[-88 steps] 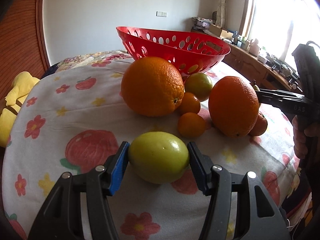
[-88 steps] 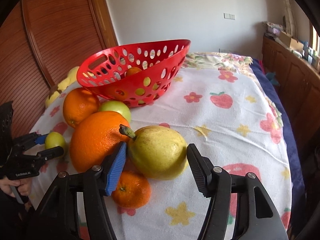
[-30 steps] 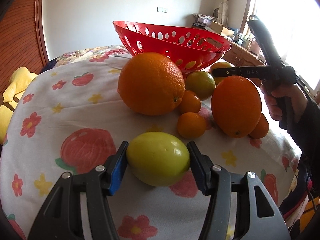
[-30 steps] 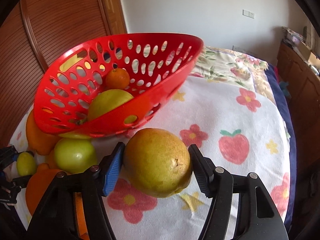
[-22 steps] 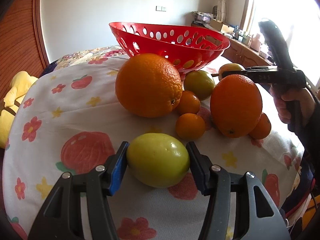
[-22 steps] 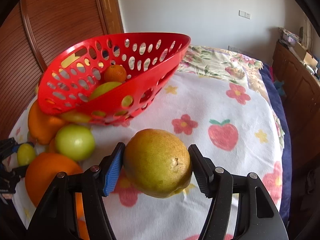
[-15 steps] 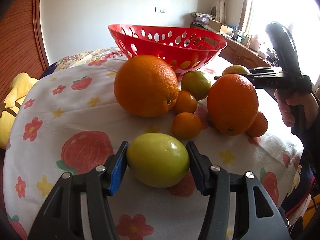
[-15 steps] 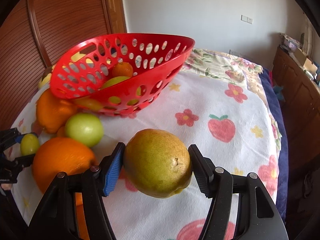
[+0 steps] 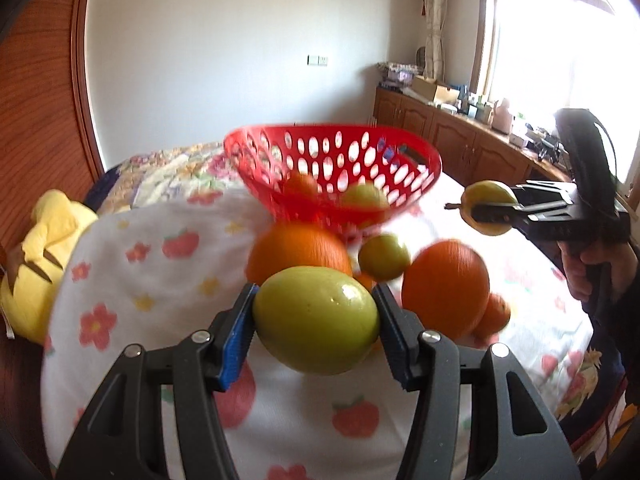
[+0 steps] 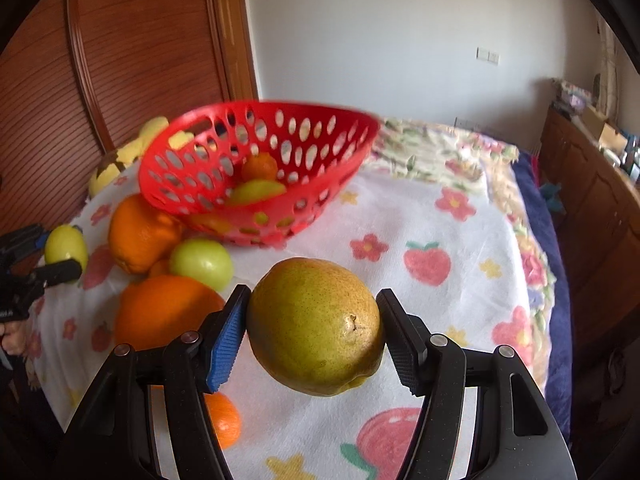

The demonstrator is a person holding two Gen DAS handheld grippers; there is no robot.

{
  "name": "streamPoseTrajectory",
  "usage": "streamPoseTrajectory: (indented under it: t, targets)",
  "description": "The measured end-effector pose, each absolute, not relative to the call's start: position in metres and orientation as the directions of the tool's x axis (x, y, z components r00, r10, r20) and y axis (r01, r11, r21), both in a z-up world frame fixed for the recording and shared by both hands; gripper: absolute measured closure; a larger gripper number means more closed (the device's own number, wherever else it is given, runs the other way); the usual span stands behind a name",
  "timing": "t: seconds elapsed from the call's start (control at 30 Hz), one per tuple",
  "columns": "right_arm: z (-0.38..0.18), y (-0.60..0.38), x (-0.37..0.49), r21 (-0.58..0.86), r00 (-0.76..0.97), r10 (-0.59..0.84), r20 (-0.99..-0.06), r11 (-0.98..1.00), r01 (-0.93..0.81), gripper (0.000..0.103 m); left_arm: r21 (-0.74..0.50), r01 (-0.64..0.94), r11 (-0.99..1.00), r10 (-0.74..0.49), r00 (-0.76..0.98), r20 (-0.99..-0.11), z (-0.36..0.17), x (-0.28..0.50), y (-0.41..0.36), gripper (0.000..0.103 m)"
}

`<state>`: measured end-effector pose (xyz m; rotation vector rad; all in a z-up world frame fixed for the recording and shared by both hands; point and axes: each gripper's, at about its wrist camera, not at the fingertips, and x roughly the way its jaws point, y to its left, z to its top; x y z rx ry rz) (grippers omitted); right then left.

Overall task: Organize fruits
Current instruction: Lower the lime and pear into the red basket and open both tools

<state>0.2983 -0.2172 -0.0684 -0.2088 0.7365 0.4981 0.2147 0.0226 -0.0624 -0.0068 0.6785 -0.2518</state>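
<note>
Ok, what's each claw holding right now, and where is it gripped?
Left claw: green fruit, pinched across its sides. Right claw: pear, gripped across its widest part.

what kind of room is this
Probably a bedroom at home: the fruit sits on a floral strawberry-print cloth that seems to cover a bed, a yellow plush toy lies beside it, and wooden cabinets line the wall under a curtained window.
</note>
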Motion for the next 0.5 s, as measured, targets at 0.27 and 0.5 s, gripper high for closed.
streamPoseTrajectory:
  t: [0.27,0.5]
  targets:
    - [-0.02,-0.205,0.299,-0.022,0.67,0.407,-0.621,0.845,-0.534,0.037,-0.084,0.243,0.966,-0.247,0.784,-0.57,-0.03,0.245,0.021,0.047]
    - [-0.001,-0.186,0.327,-0.049,0.668,0.427,-0.61,0.821,-0.569,0.037,-0.075,0.246,0.966,-0.244,0.782,-0.574,-0.025,0.275,0.021,0.047]
